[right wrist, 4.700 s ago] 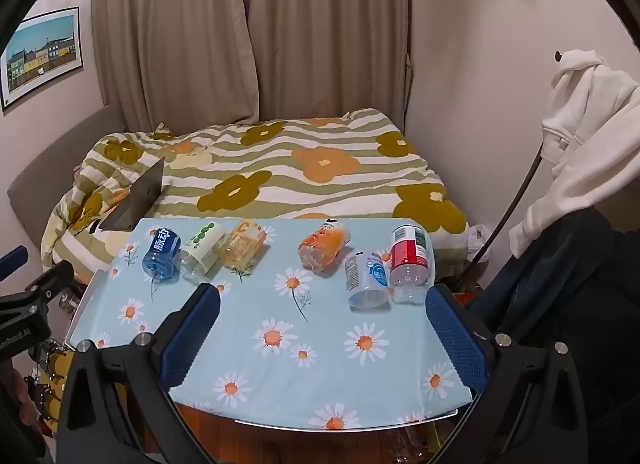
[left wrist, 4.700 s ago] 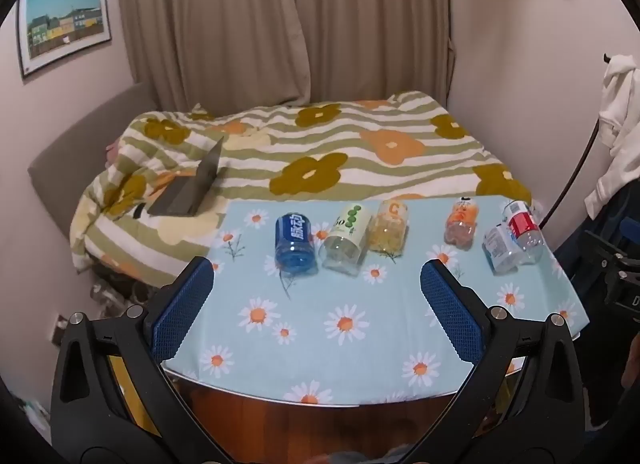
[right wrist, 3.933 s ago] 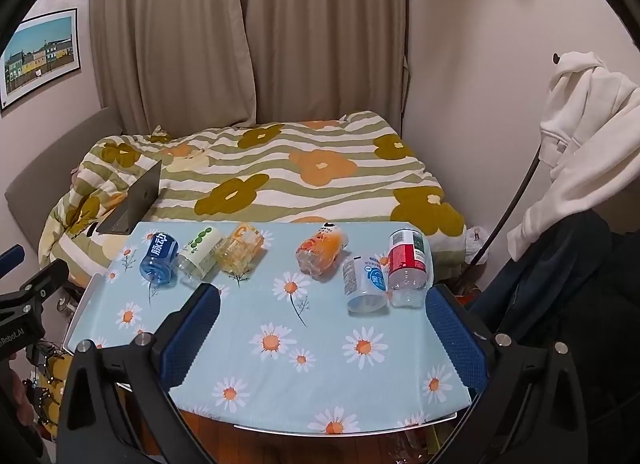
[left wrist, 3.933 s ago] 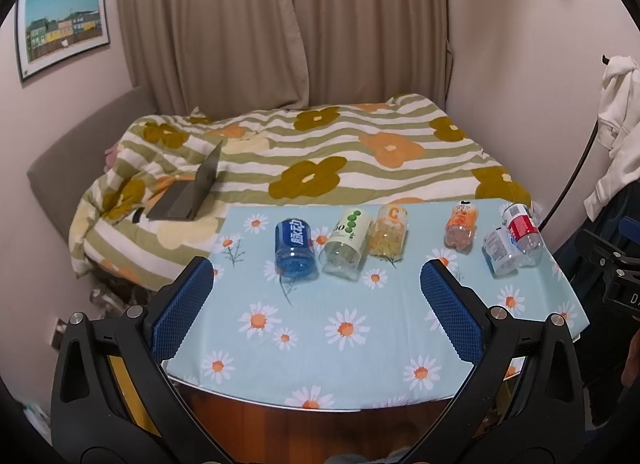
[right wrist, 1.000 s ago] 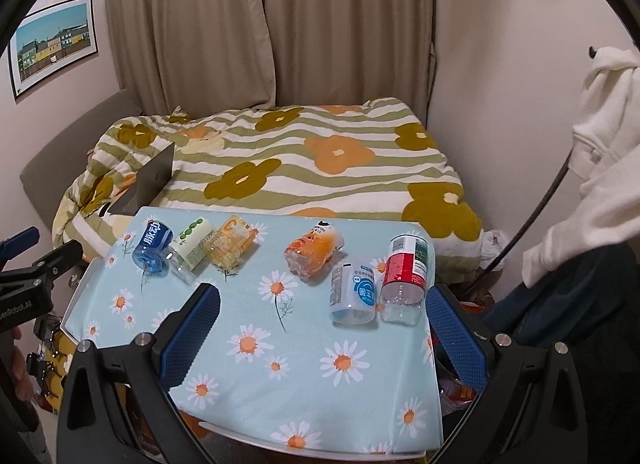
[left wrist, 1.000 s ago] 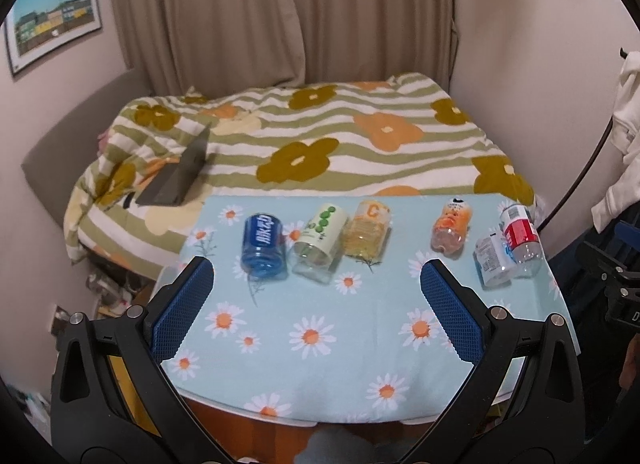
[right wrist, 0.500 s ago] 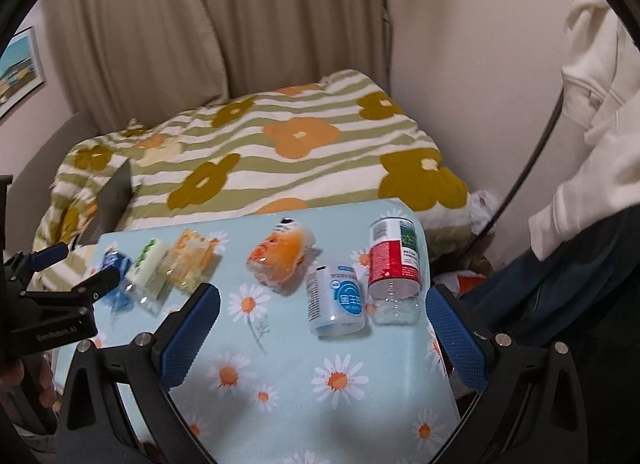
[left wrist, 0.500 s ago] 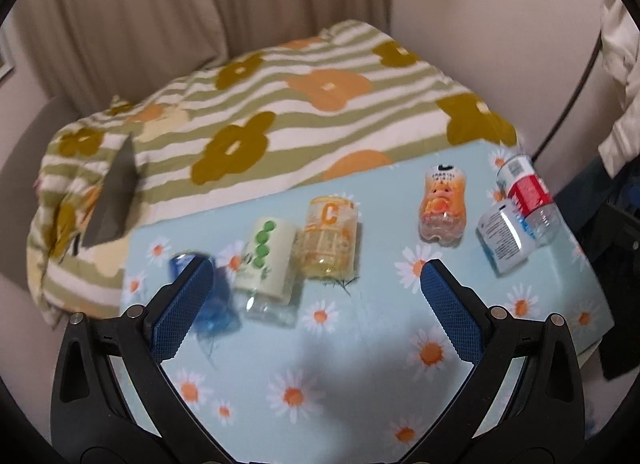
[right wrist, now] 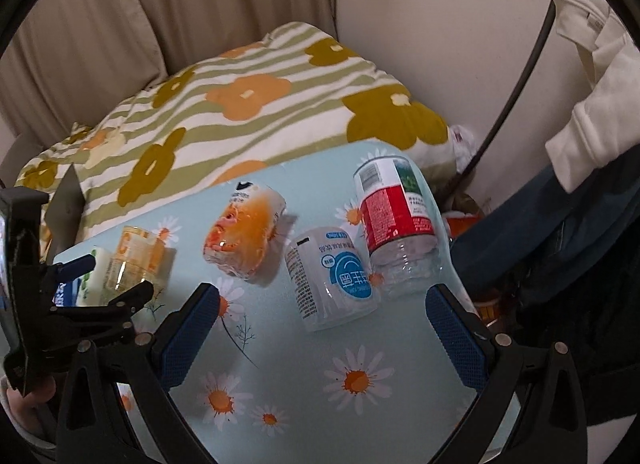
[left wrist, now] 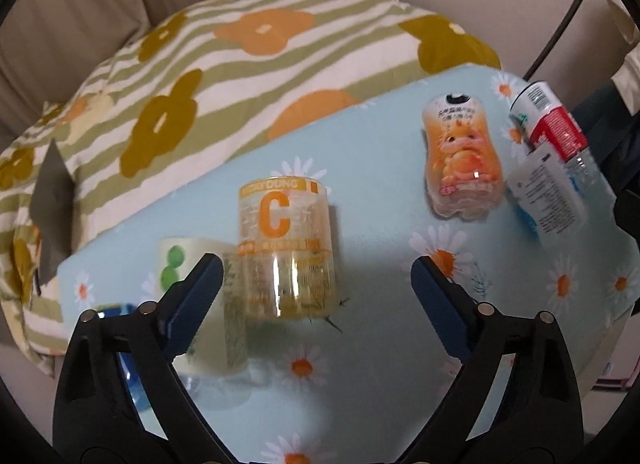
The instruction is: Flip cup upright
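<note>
Several cut-bottle cups lie on their sides on the daisy tablecloth (left wrist: 360,364). In the left wrist view my open, empty left gripper (left wrist: 316,284) hovers just in front of the yellow "C" cup (left wrist: 286,248), with the green-dotted cup (left wrist: 192,292) at its left finger. The orange cup (left wrist: 464,164), white-blue cup (left wrist: 546,196) and red cup (left wrist: 552,128) lie further right. In the right wrist view my open, empty right gripper (right wrist: 324,320) is in front of the white-blue cup (right wrist: 332,278), with the red cup (right wrist: 394,216) and orange cup (right wrist: 244,232) beside it.
A bed with a striped flower quilt (right wrist: 248,104) lies behind the table, with a dark laptop (left wrist: 52,200) on it. Hanging clothes (right wrist: 592,104) are at the right. The left gripper's body (right wrist: 60,304) shows at the left of the right wrist view.
Both grippers have moved forward and down toward the table. The left one closed in on the yellow "C" cup, the right one on the white-blue cup. The cups have not moved.
</note>
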### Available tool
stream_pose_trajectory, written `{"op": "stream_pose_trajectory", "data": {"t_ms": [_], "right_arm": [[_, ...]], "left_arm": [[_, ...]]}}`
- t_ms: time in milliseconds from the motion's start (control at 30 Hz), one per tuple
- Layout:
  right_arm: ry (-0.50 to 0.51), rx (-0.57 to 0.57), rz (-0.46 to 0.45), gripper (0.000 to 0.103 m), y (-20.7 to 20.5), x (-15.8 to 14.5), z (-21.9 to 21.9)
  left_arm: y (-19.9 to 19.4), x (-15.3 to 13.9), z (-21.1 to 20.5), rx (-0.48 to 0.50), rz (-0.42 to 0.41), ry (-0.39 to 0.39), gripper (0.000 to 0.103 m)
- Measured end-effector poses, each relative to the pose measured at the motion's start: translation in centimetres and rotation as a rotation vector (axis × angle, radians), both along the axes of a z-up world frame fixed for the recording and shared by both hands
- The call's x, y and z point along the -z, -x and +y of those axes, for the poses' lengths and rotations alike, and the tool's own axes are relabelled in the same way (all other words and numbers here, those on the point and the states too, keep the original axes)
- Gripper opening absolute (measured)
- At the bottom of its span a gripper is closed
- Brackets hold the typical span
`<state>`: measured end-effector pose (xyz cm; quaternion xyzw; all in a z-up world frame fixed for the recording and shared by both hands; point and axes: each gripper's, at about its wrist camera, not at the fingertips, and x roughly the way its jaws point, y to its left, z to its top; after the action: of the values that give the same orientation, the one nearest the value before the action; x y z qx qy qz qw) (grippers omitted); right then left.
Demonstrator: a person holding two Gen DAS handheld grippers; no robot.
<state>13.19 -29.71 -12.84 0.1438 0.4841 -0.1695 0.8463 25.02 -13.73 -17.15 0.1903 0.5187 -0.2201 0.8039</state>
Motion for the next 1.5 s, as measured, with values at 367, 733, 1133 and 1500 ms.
{"op": "stream_pose_trajectory", "data": {"t_ms": [367, 733, 1133, 1500], "right_arm": [[0.0, 0.046, 0.034, 0.103, -1.3, 1.1, 0.0], [0.005, 0.038, 0.031, 0.103, -1.8, 1.2, 0.2], [0.006, -0.011, -0.019, 0.103, -0.1, -0.5, 0.1], [0.003, -0.163, -0.082, 0.103, 4.3, -1.7, -0.1]], "left_arm": [[-2.6, 2.8, 0.0, -0.011, 0.067, -0.052, 0.086], [-3.2, 4.0, 0.8, -0.043, 0.107, -0.075, 0.064], [-0.2, 0.9, 1.7, -0.102, 0.056, -0.04, 0.064], [7.8, -1.6, 3.1, -0.261, 0.033, 0.016, 0.064]]}}
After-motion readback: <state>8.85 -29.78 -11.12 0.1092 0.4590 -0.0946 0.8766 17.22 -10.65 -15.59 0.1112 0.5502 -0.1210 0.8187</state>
